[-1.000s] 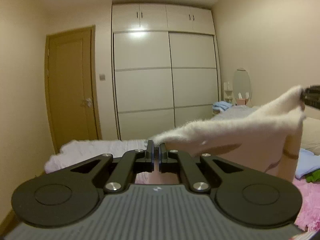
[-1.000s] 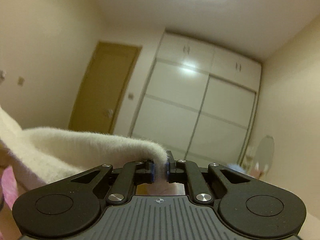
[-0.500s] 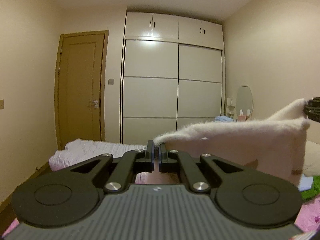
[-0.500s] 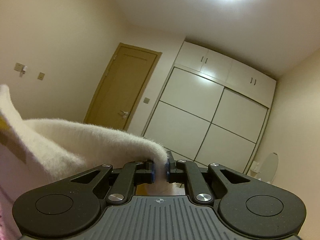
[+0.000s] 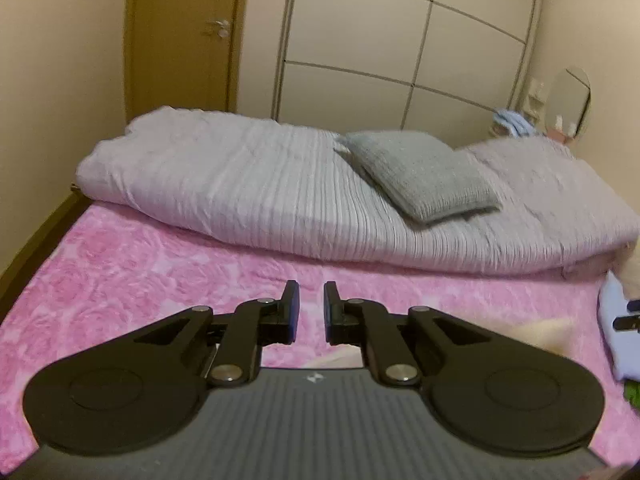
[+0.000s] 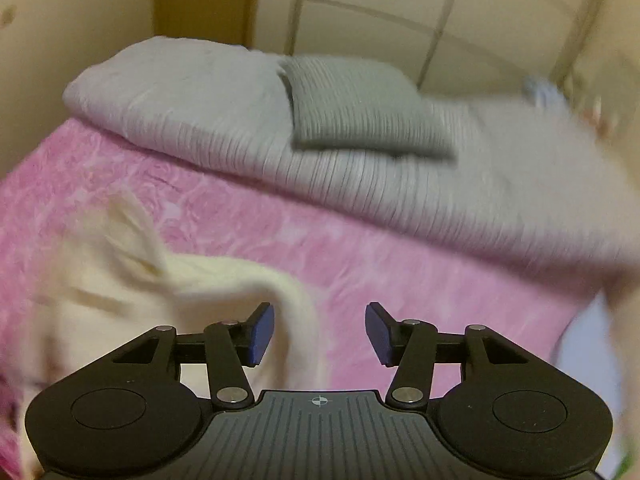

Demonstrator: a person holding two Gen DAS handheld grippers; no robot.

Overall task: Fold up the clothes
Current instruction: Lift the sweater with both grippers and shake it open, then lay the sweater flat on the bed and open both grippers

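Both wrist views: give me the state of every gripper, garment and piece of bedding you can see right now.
left gripper: open, empty
right gripper: open wide, empty
white fluffy garment: loose on the pink blanket, blurred
pink blanket: spread flat
grey quilt: bunched in a long roll
grey folded garment: folded, lying on the quilt
door: closed

A blanket (image 5: 140, 264) covered the bed. Across its far end lay a rolled quilt (image 5: 248, 184), with a folded sweater (image 5: 416, 172) resting on top of it, right of centre. Behind the quilt stood a wardrobe (image 5: 400, 40), a door (image 5: 184, 32) to its left. A fuzzy garment (image 6: 120, 280) lay on the blanket, near and left of the right gripper (image 6: 320, 332).
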